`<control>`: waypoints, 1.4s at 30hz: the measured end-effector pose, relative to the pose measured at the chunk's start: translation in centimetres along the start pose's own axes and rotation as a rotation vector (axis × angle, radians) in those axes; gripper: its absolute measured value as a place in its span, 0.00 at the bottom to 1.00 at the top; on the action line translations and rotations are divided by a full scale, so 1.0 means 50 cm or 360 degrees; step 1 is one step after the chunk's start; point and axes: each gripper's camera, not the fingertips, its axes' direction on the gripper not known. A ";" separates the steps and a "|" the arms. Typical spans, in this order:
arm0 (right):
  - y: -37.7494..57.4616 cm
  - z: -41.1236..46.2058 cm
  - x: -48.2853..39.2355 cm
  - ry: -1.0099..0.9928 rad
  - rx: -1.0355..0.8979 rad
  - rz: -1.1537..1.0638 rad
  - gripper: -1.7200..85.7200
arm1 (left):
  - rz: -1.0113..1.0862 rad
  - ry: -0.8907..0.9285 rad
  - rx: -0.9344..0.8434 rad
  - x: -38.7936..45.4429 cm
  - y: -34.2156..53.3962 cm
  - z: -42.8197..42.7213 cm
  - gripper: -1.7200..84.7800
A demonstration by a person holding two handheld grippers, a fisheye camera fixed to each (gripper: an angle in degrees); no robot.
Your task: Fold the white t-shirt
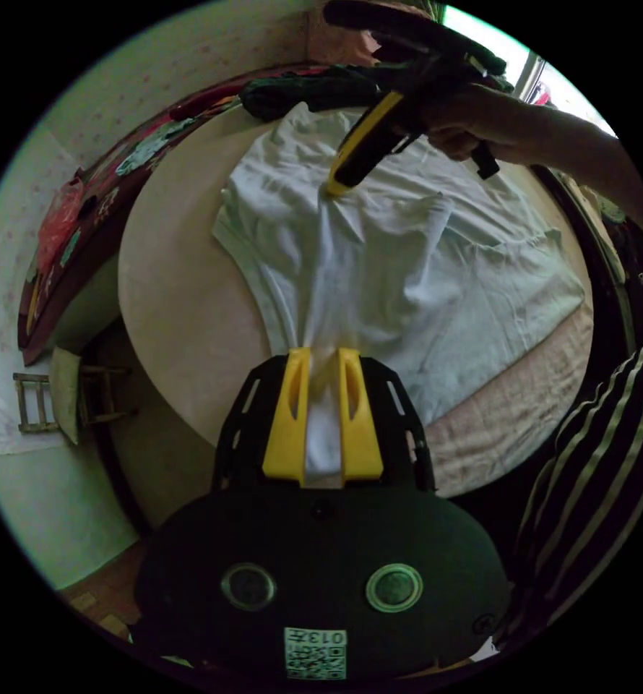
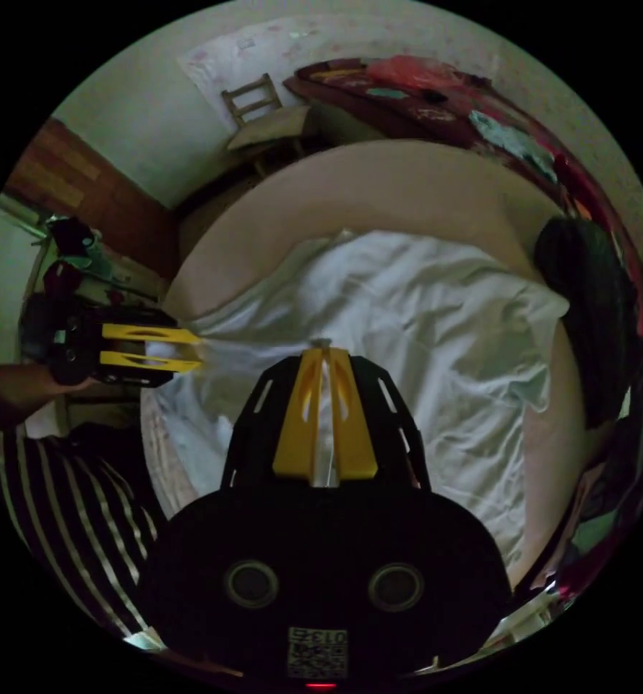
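white t-shirt [image 1: 408, 267] wrinkled, spread on bed [image 1: 177, 289] (pulled taut btwn); both tongs [image 1: 324, 354] [image 2: 325, 354] clamped on fabric.

The shirt [image 1: 379, 275] lies spread on the bed [image 1: 177, 289]. My left tool [image 1: 324, 361] grips a fold of it at the near edge of the bed, jaws pressed on the cloth. My right tool [image 1: 334, 189] pinches the shirt farther in, toward the bed's far edge. A heap of clothes [image 1: 314, 90] sits at that far edge, just beyond the shirt. A blanket [image 1: 105, 202] runs along the bed's side by the wall. A chair [image 2: 264, 119] stands on the floor off the bed's corner.
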 end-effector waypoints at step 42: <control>0.276 -0.029 -0.064 0.0192 0.0109 0.0520 0.05 | 0.0326 -0.0120 -0.0093 0.070 0.042 0.040 0.02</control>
